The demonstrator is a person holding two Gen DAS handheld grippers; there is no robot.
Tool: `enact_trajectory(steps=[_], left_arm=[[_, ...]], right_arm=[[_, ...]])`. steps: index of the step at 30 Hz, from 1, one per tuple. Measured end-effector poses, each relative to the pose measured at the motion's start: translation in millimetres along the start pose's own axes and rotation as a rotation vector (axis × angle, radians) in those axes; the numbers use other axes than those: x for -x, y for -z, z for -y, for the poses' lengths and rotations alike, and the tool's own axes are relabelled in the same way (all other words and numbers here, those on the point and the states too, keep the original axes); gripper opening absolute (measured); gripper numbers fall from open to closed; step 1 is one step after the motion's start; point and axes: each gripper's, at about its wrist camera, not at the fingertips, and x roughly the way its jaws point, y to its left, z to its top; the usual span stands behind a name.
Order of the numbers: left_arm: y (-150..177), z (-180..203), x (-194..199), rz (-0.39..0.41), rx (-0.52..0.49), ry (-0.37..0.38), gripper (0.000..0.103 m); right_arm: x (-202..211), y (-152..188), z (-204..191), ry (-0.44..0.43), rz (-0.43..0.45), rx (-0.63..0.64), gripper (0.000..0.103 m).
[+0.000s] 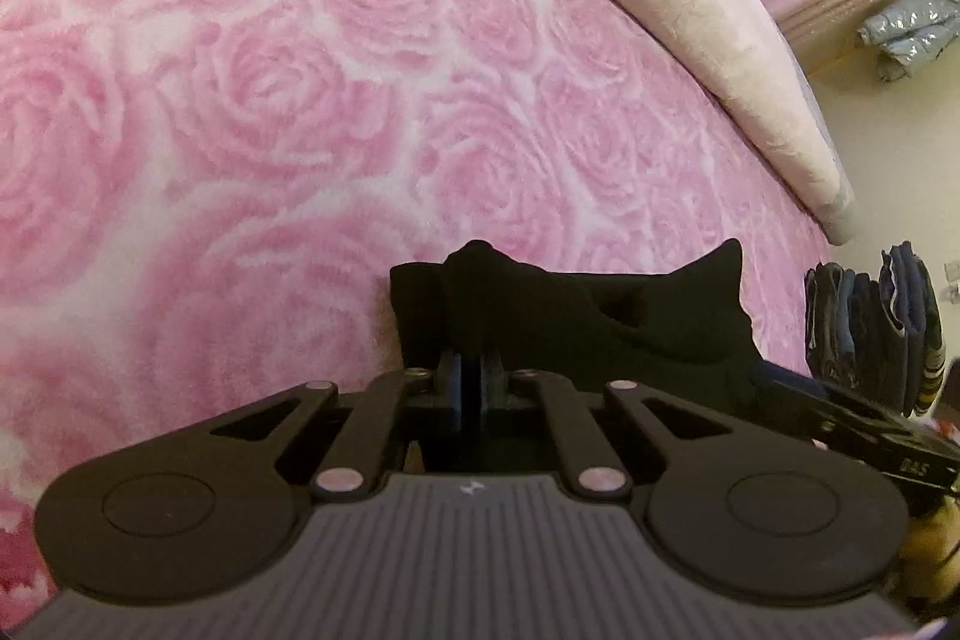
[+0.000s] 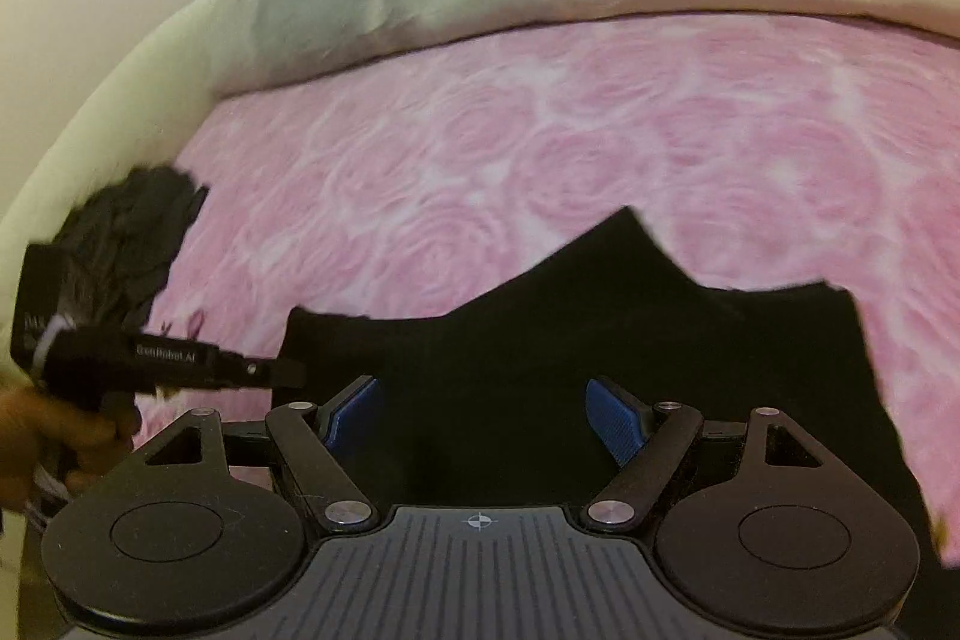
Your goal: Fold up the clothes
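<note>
Two tongs work one black knit garment (image 2: 600, 340) spread on the pink rose-patterned bed cover (image 2: 600, 130). At lower centre of the left wrist view, the left tongs (image 1: 480, 376) are pinched shut on its bunched edge. The right tongs (image 2: 486, 418) stand open and empty just above the cloth, which runs across the frame. Only the right view shows the crumpled grey clothing (image 2: 132, 232) at left.
</note>
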Motion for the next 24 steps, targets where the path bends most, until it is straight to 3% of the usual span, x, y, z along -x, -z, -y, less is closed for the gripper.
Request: enact_trajectory(steps=[5,11,16,19,22,24], left_arm=[[-5.0,-2.3,-14.3,-0.034,-0.009,-0.029,0.005],[-5.1,2.5,-6.5,-0.038,0.006,-0.082,0.011],[-9.2,41.3,26.8,0.043,-0.103,-0.147,0.008],[-15.1,73.9,21.8,0.052,-0.169,-0.086,0.008],[-22.1,101.1,-12.4,-0.005,-0.232,-0.008,0.008],[-25.2,111.7,-43.8,-0.065,-0.265,0.028,0.009]], right_arm=[[-40.8,-8.8,20.2,-0.021,-0.099,0.009,0.078],[-51.8,-29.2,69.8,-0.032,-0.045,-0.179,0.078],[-14.4,-29.6,95.4,0.063,0.006,-0.255,0.079],[26.2,-15.4,109.2,0.113,0.073,-0.336,0.079],[62.3,4.3,108.5,0.083,0.127,-0.353,0.079],[70.8,16.3,101.5,0.043,0.114,-0.321,0.079]])
